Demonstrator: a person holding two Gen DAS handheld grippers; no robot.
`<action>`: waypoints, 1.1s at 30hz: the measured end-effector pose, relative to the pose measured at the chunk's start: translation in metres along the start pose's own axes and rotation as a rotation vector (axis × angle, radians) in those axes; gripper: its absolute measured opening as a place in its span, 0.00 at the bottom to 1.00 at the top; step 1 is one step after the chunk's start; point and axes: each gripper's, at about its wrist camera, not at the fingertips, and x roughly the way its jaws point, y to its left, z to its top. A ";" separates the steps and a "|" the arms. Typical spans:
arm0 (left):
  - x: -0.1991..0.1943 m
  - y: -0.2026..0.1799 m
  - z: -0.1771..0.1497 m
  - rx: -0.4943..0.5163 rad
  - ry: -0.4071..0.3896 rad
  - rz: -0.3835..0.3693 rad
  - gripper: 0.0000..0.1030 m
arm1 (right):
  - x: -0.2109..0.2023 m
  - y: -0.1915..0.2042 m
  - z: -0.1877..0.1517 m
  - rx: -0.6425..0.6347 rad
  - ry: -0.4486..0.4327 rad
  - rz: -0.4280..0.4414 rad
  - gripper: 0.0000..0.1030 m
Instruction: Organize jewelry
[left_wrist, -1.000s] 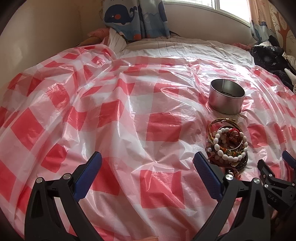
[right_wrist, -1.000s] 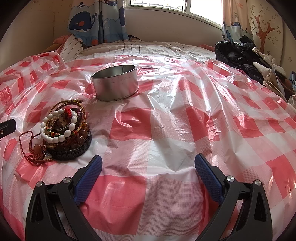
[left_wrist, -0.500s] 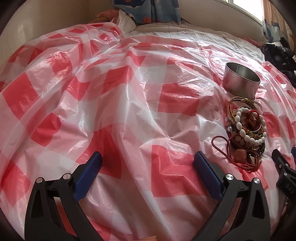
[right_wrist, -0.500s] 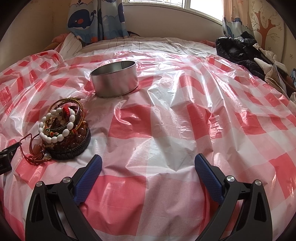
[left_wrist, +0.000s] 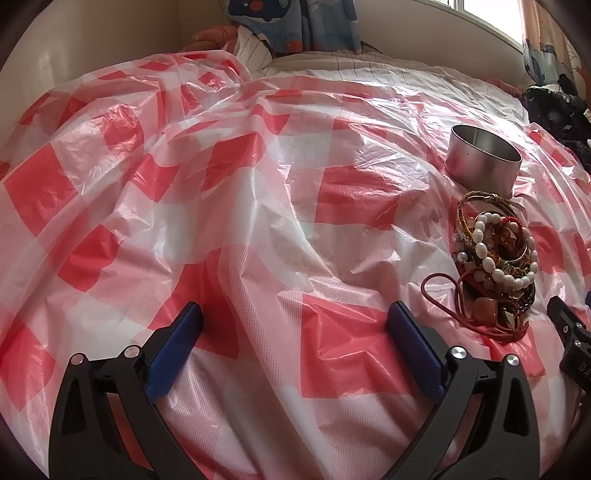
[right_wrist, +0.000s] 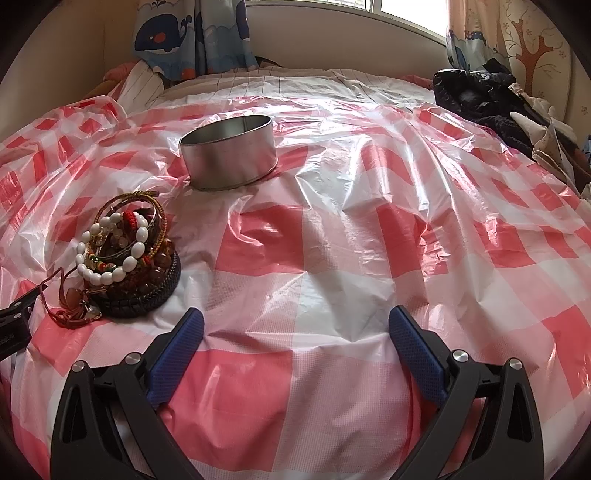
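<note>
A pile of bracelets (left_wrist: 493, 254) (right_wrist: 127, 254) lies on the red-and-white checked plastic sheet (left_wrist: 258, 206), with white beads on top, a black braided band at the bottom and a red cord necklace (left_wrist: 469, 306) trailing off it. Behind the pile stands a round open metal tin (left_wrist: 482, 158) (right_wrist: 229, 151). My left gripper (left_wrist: 295, 332) is open over bare sheet, left of the pile. My right gripper (right_wrist: 295, 332) is open too, right of the pile and in front of the tin. Nothing is between either pair of fingers.
The sheet covers a bed with soft folds. Dark clothes (right_wrist: 480, 96) are heaped at the far right. A whale-print curtain (right_wrist: 184, 33) and a striped pillow (right_wrist: 144, 81) sit at the back by the wall. The other gripper's tip (left_wrist: 572, 339) shows at the right edge.
My left gripper has swung left and back, so the bracelets and tin slid toward the right edge of its view. The right gripper has edged slightly closer to the tin. Both stay open.
</note>
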 end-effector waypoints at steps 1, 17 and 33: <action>0.000 0.001 0.000 -0.001 0.001 -0.001 0.93 | 0.000 0.000 0.000 0.000 0.000 0.000 0.93; -0.006 -0.006 0.001 0.021 -0.021 0.021 0.93 | 0.000 0.000 0.000 0.000 0.001 0.001 0.93; -0.010 -0.013 0.001 0.076 -0.048 0.058 0.93 | 0.000 0.000 0.000 0.002 0.001 0.004 0.93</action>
